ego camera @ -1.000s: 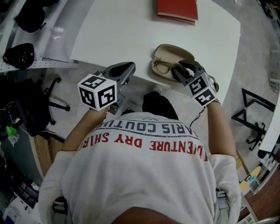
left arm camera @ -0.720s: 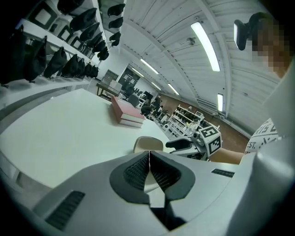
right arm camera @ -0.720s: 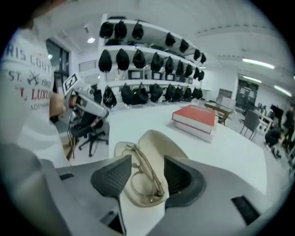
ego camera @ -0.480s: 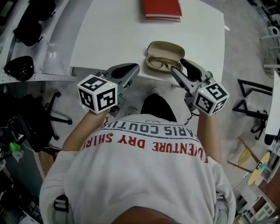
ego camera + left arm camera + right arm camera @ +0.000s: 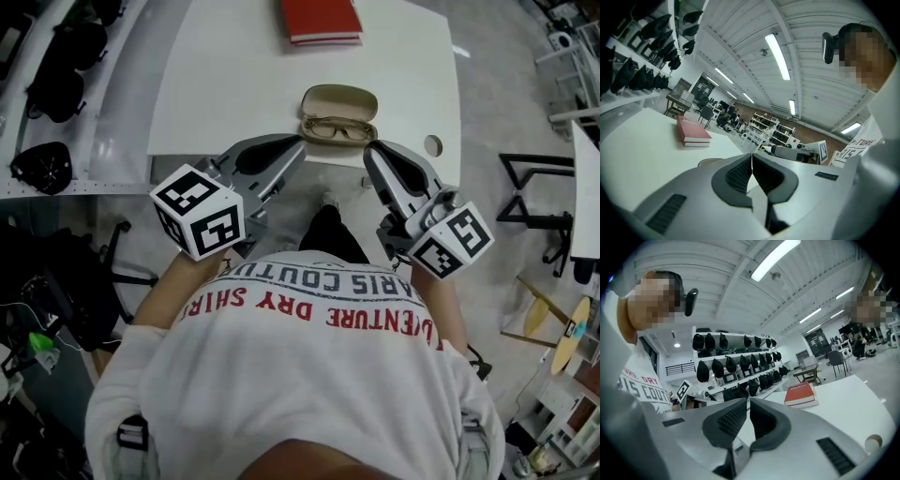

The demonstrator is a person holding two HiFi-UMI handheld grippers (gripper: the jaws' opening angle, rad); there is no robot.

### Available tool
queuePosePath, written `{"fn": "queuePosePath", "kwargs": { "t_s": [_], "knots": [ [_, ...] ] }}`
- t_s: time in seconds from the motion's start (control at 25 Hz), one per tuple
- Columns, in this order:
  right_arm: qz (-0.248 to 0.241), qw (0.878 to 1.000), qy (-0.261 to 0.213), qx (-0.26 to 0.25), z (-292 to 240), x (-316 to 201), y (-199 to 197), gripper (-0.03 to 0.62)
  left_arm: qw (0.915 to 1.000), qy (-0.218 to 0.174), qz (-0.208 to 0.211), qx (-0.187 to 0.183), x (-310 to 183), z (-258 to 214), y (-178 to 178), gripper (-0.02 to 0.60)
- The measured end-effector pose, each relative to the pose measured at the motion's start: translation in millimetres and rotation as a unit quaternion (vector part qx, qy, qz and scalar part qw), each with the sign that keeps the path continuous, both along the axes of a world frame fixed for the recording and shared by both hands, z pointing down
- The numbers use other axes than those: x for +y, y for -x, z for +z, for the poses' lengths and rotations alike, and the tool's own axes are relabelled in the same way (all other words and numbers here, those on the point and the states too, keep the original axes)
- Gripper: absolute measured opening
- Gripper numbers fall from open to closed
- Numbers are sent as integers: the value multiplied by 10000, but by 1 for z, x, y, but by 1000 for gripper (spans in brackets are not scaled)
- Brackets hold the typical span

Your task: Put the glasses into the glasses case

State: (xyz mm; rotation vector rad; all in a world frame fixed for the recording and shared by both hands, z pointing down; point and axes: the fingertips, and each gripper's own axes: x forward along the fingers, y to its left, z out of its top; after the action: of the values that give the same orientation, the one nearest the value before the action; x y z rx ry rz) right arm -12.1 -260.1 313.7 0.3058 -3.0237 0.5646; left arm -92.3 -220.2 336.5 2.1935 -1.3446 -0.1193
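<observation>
**Glasses in the open case, both hand-held grippers empty**

The white desk (image 5: pixel 234 84) fills the far part of the head view. The person in a white T-shirt with red lettering (image 5: pixel 300 375) stands at its near edge. The left hand-held gripper (image 5: pixel 298 142) points at the desk's near edge, its jaws pressed together with nothing between them. The right hand-held gripper (image 5: pixel 370 150) is held level beside it, its jaws closing to a narrow slit, also with nothing between them. A red hardcover book (image 5: pixel 322 19) lies at the far edge. The beige oval glasses case (image 5: pixel 339 97) lies open near the near edge, between the two gripper tips and apart from both. The thin-framed glasses (image 5: pixel 337 129) rest in its near half.
</observation>
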Motion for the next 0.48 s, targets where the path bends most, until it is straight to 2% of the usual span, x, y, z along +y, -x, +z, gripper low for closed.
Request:
{"fn": "queuePosePath", "kwargs": {
  "t_s": [0.2,0.48],
  "knots": [
    [259,9995,103,-120,-1,9,-8,25,9996,-182,180,-85,10,-9,-7,29],
    [290,9996,-63,-22,-3,30,-12,23,9991,-251,327,-74,22,-14,-16,29]
  ]
}}
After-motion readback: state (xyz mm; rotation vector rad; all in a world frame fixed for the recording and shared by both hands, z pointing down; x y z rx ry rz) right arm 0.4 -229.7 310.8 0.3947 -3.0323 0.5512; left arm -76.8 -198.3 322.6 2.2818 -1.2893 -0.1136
